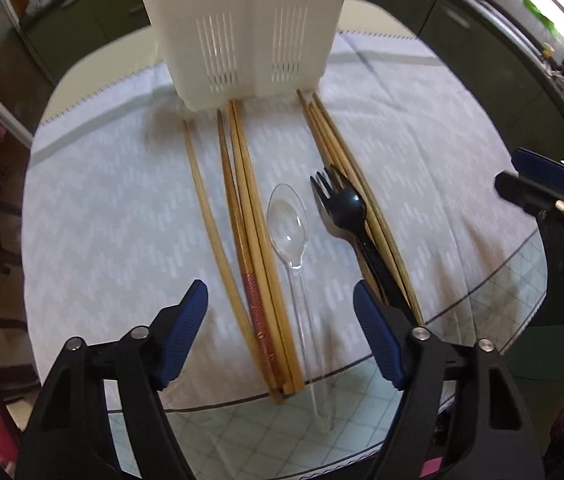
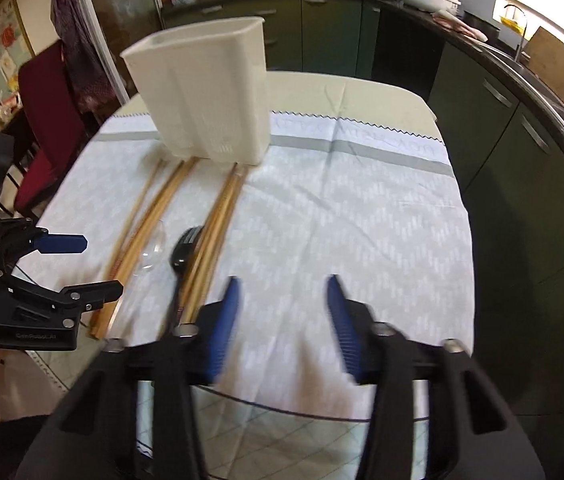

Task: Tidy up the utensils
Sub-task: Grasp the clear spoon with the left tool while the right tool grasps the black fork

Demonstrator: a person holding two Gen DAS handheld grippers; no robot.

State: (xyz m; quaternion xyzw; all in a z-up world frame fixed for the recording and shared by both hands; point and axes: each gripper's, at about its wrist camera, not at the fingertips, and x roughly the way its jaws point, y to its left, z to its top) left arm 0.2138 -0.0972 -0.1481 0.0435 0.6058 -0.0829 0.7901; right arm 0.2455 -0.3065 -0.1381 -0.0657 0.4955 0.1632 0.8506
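A white slotted utensil holder stands upright at the far side of a pale cloth; it also shows in the right wrist view. Several wooden chopsticks lie lengthwise in front of it, with a second bundle to the right. A clear plastic spoon lies between the bundles. A black plastic fork lies on the right bundle. My left gripper is open, empty, above the near ends of the left chopsticks and the spoon handle. My right gripper is open, empty, right of the utensils.
The cloth covers a table with a checked mat at its near edge. A red chair stands at the left. Green kitchen cabinets and a counter with a sink run along the back and right.
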